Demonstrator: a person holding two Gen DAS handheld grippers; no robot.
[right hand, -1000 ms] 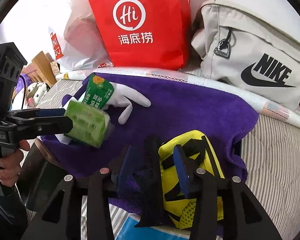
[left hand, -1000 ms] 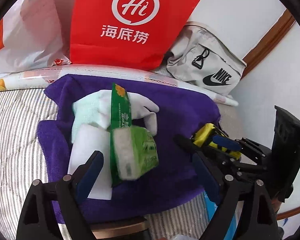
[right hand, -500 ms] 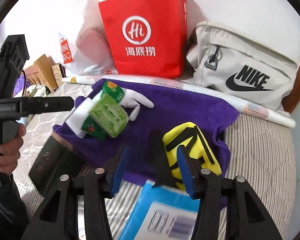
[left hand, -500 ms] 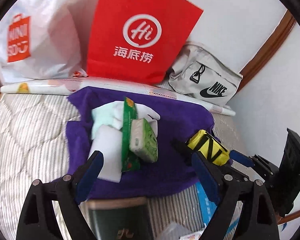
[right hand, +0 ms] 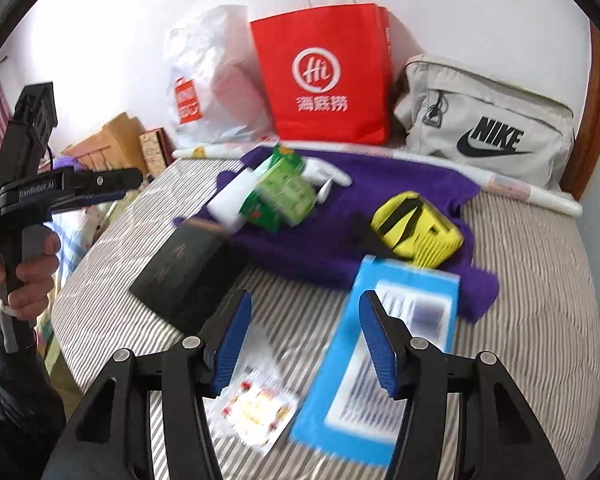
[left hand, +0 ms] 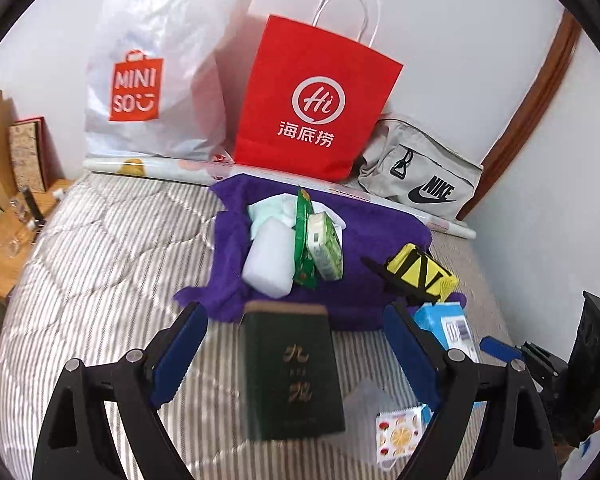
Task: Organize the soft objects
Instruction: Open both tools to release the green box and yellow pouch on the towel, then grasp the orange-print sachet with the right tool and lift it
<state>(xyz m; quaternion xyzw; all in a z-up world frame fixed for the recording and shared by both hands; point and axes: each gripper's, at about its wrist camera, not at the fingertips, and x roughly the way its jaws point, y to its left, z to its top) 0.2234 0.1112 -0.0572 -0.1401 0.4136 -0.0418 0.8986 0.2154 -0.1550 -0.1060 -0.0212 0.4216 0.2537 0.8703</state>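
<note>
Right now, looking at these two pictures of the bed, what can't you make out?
- Red bag and white bag: contents hidden by their own walls, both views.
- Blue box: label print smeared by motion blur, right view.
- Blue box, left view: mostly hidden behind the left gripper's finger.
- Glove: largely covered by the sponge and green packs.
- Grey bag: zipped, inside unseen.
- Right gripper: open, empty.

My striped bed [left hand: 112, 264] carries a purple towel [left hand: 380, 240] far, a dark green book [left hand: 292, 372] near, and a blue box [right hand: 384, 360] right.
</note>
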